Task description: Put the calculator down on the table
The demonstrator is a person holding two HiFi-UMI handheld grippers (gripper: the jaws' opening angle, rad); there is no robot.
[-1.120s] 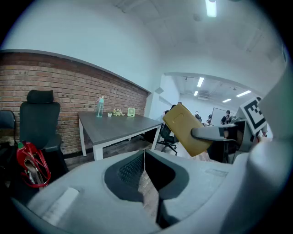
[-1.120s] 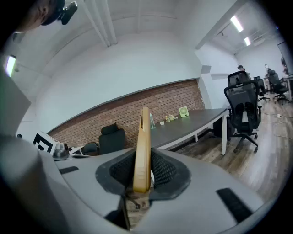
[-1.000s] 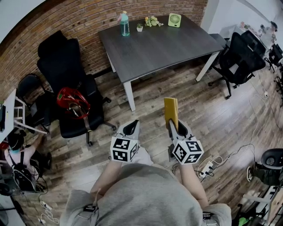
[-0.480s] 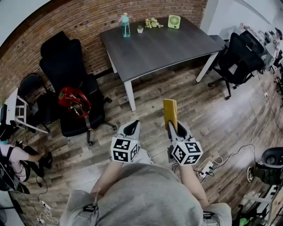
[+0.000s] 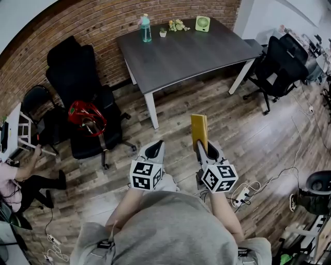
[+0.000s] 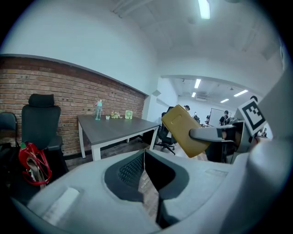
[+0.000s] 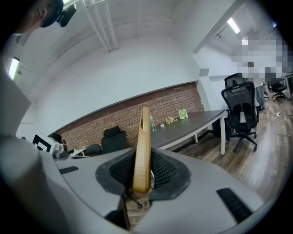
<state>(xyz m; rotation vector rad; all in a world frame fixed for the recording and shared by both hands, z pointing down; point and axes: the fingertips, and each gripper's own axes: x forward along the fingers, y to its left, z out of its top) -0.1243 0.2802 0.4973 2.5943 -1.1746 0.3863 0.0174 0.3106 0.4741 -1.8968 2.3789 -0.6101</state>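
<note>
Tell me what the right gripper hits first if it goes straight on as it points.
Nothing close: holding the yellow calculator, the right gripper points across wooden floor at the grey table, probably its near edge; depth is unclear.

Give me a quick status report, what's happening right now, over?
Left claw shut, empty. Right claw shut on yellow calculator, held upright. Table ahead, not reached; only floor between.

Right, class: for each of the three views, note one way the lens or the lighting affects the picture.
Head view: the wide lens bows the brick wall and the edges of the table. Left gripper view: black round border, ceiling light blown out white. Right gripper view: same round border, calculator edge-on and sharp.
</note>
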